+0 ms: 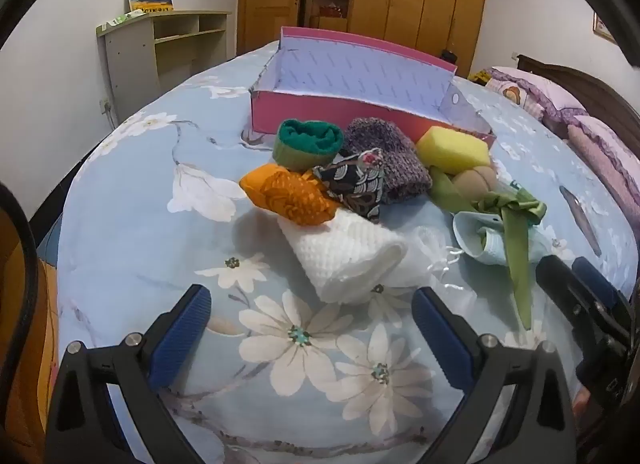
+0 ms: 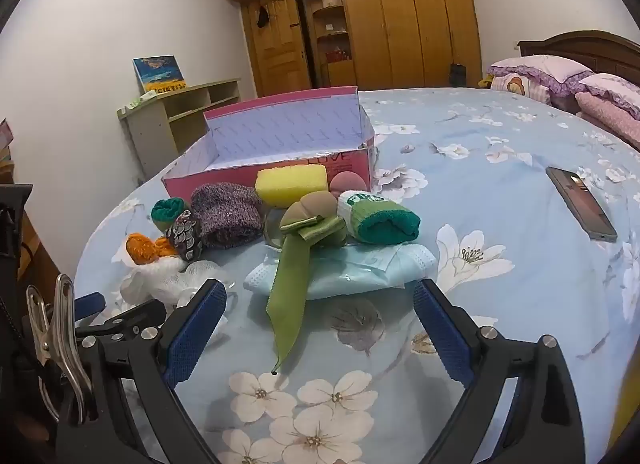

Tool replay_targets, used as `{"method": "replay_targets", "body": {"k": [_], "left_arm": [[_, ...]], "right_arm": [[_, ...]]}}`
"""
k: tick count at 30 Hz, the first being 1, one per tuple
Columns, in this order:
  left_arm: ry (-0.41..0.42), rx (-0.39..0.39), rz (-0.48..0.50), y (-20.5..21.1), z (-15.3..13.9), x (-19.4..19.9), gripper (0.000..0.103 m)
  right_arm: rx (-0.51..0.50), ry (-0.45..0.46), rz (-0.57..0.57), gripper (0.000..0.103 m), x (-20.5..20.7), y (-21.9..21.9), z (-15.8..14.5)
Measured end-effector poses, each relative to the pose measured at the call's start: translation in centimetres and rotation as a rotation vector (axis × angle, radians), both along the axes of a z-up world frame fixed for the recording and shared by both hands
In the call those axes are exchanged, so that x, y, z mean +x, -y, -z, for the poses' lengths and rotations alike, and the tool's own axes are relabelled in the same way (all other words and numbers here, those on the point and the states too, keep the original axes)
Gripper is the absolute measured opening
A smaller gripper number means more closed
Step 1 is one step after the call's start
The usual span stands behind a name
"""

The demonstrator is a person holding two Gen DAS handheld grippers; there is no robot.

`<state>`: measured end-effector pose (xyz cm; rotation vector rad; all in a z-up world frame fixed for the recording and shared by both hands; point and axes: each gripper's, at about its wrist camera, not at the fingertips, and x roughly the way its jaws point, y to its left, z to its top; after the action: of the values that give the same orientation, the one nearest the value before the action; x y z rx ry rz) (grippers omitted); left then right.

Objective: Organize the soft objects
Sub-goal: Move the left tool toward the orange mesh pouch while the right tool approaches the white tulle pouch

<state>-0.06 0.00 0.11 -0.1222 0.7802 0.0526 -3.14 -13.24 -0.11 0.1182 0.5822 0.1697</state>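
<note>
Soft objects lie in a heap on the floral bedspread before an open pink box (image 1: 344, 112) (image 2: 280, 172). I see a white knit cloth (image 1: 348, 260), an orange pouch (image 1: 292, 196) (image 2: 146, 250), a patterned pouch (image 1: 356, 180) (image 2: 185, 236), a purple knit roll (image 1: 384, 156) (image 2: 226, 214), a yellow sponge (image 1: 454, 150) (image 2: 292, 180), a green ribbon with tan ball (image 1: 516, 240) (image 2: 296, 260), a light blue cloth (image 2: 360, 268) and a green-white rolled sock (image 2: 380, 222). My left gripper (image 1: 312, 328) is open before the white cloth. My right gripper (image 2: 320, 324) is open over the ribbon's tail.
A phone (image 2: 580, 204) lies on the bed at right. Pillows (image 2: 560, 80) and the headboard are far right. A shelf unit (image 1: 160, 48) stands by the left wall, wardrobes behind. The right gripper shows at the left wrist view's right edge (image 1: 580, 304).
</note>
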Motion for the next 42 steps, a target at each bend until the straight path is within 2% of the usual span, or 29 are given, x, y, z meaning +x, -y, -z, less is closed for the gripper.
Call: {"method": "replay_targets", "body": {"k": [11, 24, 31, 42], "left_arm": [[0.006, 0.010, -0.003, 0.2, 0.2, -0.3, 0.102], [0.026, 0.027, 0.045, -1.2, -1.5, 0.0, 0.102], [0.044, 0.034, 0.012, -3.3, -2.4, 0.1, 0.102], [0.053, -0.012, -0.005, -4.1, -3.1, 2.3, 0.100]], "right_arm": [[-0.002, -0.002, 0.000, 0.097, 0.0, -0.1, 0.0], [-0.007, 0.007, -0.010, 0.097, -0.3, 0.0, -0.5], [-0.001, -0.003, -0.029, 0.097, 0.1, -0.3, -0.6], [-0.035, -0.019, -0.047, 0.095, 0.0, -0.8, -1.1]]}}
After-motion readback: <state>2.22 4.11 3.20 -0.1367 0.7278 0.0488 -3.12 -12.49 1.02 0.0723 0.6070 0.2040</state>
